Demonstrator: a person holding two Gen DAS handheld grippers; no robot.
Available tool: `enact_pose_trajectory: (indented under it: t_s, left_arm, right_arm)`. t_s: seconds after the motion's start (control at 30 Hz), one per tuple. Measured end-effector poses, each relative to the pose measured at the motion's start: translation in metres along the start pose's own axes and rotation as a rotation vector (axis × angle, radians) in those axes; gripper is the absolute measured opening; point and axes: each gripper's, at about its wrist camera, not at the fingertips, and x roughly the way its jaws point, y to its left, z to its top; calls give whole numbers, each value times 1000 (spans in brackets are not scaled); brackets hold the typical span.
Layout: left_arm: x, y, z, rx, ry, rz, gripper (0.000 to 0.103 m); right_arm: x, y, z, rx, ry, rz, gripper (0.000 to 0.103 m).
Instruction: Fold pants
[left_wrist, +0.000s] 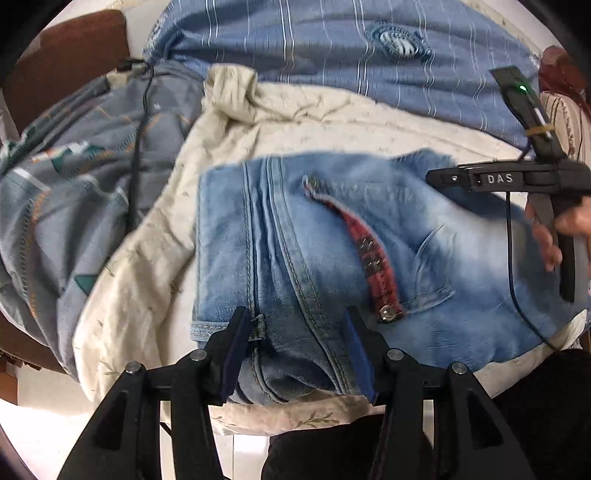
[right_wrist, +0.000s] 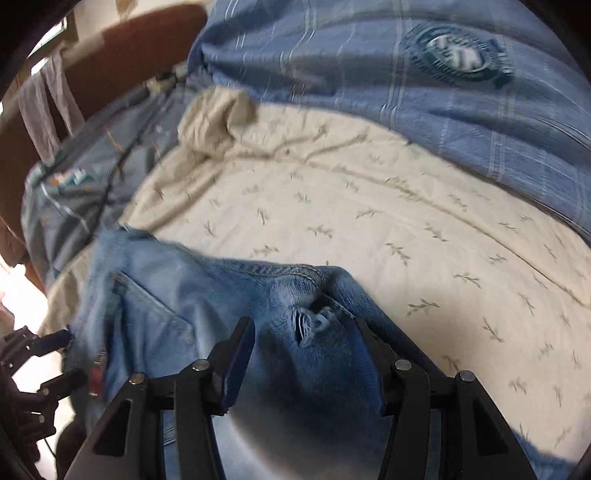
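Light blue jeans (left_wrist: 332, 251) lie folded on a cream bed sheet (left_wrist: 288, 122), with a red strap (left_wrist: 373, 254) across them. My left gripper (left_wrist: 297, 325) is open, its fingers straddling the near edge of the jeans beside the hem. My right gripper (right_wrist: 306, 332) is open over the jeans (right_wrist: 207, 295), near a frayed rip (right_wrist: 310, 321); its body shows in the left wrist view (left_wrist: 517, 177) at the right, held by a hand. The left gripper also shows at the left edge of the right wrist view (right_wrist: 55, 354).
A blue striped quilt (left_wrist: 332, 48) lies along the far side of the bed. A grey patterned cover (left_wrist: 74, 177) is bunched at the left with a black cable (left_wrist: 138, 147) over it. A brown headboard (left_wrist: 66, 55) stands at far left. A cream sheet (right_wrist: 369, 206) covers the bed.
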Motion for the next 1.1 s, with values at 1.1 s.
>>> enact_pose_trajectory:
  t_s: [1.1]
  left_arm:
    - [-13,-66,28,125,-83,85,57]
  right_arm:
    - [-90,-85,-75,469,-90,60,21]
